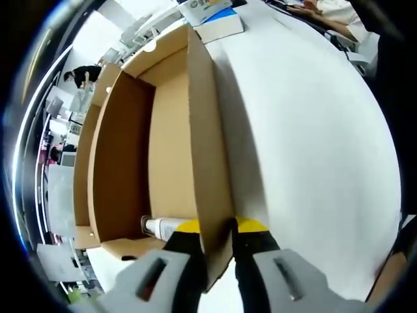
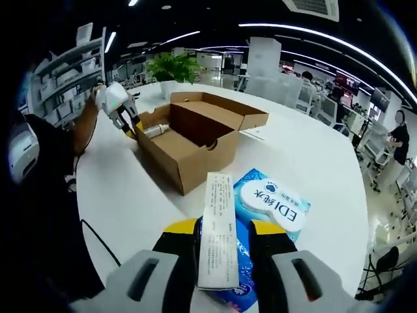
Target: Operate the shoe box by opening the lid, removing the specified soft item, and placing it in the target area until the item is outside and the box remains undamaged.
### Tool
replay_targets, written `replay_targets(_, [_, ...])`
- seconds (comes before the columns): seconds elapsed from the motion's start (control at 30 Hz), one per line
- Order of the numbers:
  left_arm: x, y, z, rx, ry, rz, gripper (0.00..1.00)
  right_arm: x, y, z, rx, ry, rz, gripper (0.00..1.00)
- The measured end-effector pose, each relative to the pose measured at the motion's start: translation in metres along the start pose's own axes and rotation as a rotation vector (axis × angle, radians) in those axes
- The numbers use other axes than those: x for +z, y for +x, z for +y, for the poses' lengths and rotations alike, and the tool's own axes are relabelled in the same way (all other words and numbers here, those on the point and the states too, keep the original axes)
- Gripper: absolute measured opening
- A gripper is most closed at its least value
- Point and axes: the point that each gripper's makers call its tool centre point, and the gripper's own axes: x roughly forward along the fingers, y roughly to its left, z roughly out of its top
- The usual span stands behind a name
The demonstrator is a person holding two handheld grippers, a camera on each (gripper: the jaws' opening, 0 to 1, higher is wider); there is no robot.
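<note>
The brown cardboard shoe box (image 2: 195, 134) stands open on the white table, its lid (image 2: 244, 117) folded back on the far side. My left gripper (image 1: 219, 229) is shut on the box's near wall (image 1: 208, 156), one jaw inside and one outside; it also shows at the box's left end (image 2: 122, 112). A white tube (image 1: 163, 227) lies inside the box beside the inner jaw. My right gripper (image 2: 225, 238) is shut on a long white carton (image 2: 217, 225), held over a blue soft wipes pack (image 2: 273, 205) lying on the table.
The white table (image 1: 306, 130) stretches wide to the right of the box. The blue pack (image 1: 221, 25) lies beyond the box's far end. A person's sleeve (image 2: 39, 195) fills the left side. A potted plant (image 2: 172, 65), desks and chairs stand behind.
</note>
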Motion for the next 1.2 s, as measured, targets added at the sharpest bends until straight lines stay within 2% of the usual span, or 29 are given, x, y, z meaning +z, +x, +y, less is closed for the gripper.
replay_targets(0.13, [0.0, 0.0, 0.0, -0.001, 0.001, 0.0, 0.13, 0.005, -0.009, -0.005, -0.027, -0.005, -0.006, 0.29])
replay_targets(0.23, [0.0, 0.0, 0.0, -0.002, 0.001, 0.001, 0.13, 0.007, -0.012, -0.005, -0.043, -0.038, 0.007, 0.29])
replay_targets(0.4, [0.0, 0.0, 0.0, 0.0, 0.001, 0.001, 0.13, 0.007, -0.012, -0.011, -0.072, -0.065, 0.024, 0.24])
replay_targets(0.5, [0.0, 0.0, 0.0, 0.0, 0.001, 0.001, 0.13, -0.001, -0.01, -0.016, -0.088, -0.069, 0.064, 0.24])
replay_targets(0.6, [0.0, 0.0, 0.0, 0.0, 0.001, 0.001, 0.13, -0.01, -0.006, -0.012, -0.066, -0.048, 0.083, 0.25])
replay_targets(0.77, [0.0, 0.001, 0.0, 0.0, 0.001, 0.002, 0.13, -0.011, -0.006, -0.011, -0.064, -0.021, 0.086, 0.3])
replay_targets(0.83, [0.0, 0.001, 0.0, 0.0, 0.001, 0.002, 0.13, -0.011, -0.005, -0.016, -0.083, -0.006, 0.087, 0.32])
replay_targets(0.97, [0.0, 0.001, 0.0, 0.001, 0.001, 0.003, 0.13, -0.012, -0.008, -0.027, -0.131, -0.029, 0.101, 0.29])
replay_targets(1.2, [0.0, 0.001, 0.0, 0.002, 0.002, 0.003, 0.13, -0.019, -0.002, -0.028, -0.116, -0.03, 0.124, 0.29])
